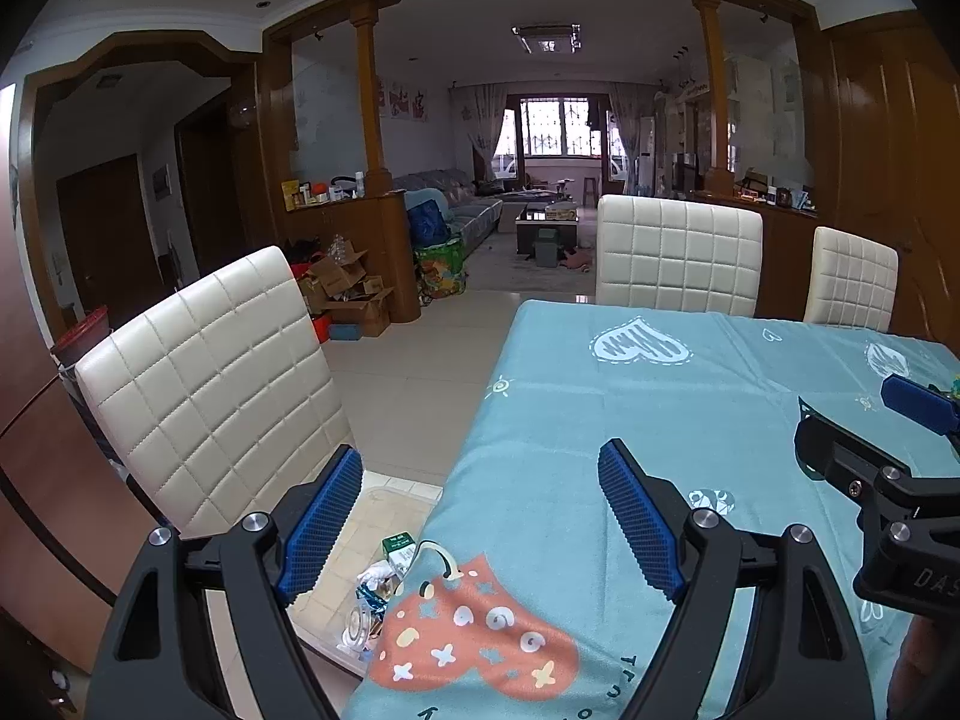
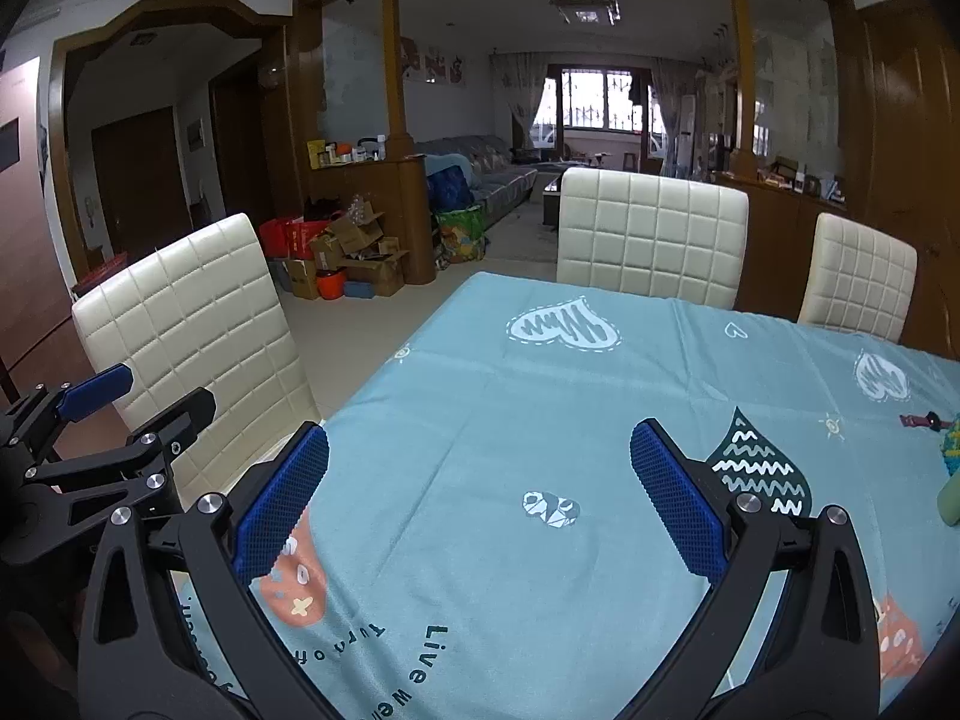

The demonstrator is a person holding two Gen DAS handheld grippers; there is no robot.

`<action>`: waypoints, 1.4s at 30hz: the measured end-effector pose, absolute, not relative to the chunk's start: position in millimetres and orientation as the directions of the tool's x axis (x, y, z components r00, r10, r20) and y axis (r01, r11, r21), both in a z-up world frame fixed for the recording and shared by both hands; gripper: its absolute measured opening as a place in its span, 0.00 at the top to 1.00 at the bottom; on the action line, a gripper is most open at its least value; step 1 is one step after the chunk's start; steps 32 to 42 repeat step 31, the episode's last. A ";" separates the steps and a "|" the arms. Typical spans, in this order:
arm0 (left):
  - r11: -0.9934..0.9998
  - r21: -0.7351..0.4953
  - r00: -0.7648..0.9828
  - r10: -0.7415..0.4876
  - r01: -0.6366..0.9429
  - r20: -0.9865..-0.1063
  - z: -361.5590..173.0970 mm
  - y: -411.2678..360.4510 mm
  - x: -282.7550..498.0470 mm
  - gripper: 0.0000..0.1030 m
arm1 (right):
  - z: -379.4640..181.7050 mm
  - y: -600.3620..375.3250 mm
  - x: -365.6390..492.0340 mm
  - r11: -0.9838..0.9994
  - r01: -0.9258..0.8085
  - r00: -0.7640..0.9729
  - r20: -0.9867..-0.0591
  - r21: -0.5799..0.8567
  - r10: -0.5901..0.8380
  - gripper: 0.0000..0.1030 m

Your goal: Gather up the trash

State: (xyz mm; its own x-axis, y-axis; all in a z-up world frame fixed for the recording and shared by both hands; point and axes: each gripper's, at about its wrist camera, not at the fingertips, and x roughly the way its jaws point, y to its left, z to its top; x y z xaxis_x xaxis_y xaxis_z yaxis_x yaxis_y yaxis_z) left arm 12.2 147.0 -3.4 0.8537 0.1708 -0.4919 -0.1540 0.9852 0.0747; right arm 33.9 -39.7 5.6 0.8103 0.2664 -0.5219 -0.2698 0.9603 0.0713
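Observation:
My left gripper (image 1: 480, 516) is open and empty, held over the left edge of the table with the blue patterned cloth (image 1: 660, 396). Below that edge a clear bin (image 1: 336, 636) on the floor holds trash: a green-and-white carton (image 1: 399, 549) and crumpled wrappers (image 1: 369, 594). My right gripper (image 2: 480, 504) is open and empty above the tablecloth (image 2: 540, 396). It also shows at the right edge of the left wrist view (image 1: 864, 432). Small colourful items (image 2: 945, 450) lie at the table's far right edge, partly cut off.
A cream quilted chair (image 1: 204, 384) stands left of the table beside the bin. Two more cream chairs (image 1: 678, 252) (image 1: 852, 276) stand at the far side. Cardboard boxes (image 1: 348, 288) sit by a wooden divider across the tiled floor.

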 end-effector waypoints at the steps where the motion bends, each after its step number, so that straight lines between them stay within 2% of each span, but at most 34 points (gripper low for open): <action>1: 0.985 0.075 0.854 0.170 -0.153 -0.492 -3.4 146.7 12.3 0.23 | 5.4 -41.7 34.7 0.959 -0.271 0.807 -0.525 0.080 0.272 0.04; 19: 0.991 0.039 0.845 0.132 -0.130 -0.519 -7.0 147.6 16.6 0.23 | 4.1 -39.1 34.1 0.957 -0.281 0.802 -0.529 0.076 0.278 0.04; 42: 0.988 0.057 0.844 0.153 -0.144 -0.513 -6.9 145.7 15.7 0.23 | 3.2 -41.2 34.0 0.959 -0.272 0.806 -0.527 0.078 0.271 0.04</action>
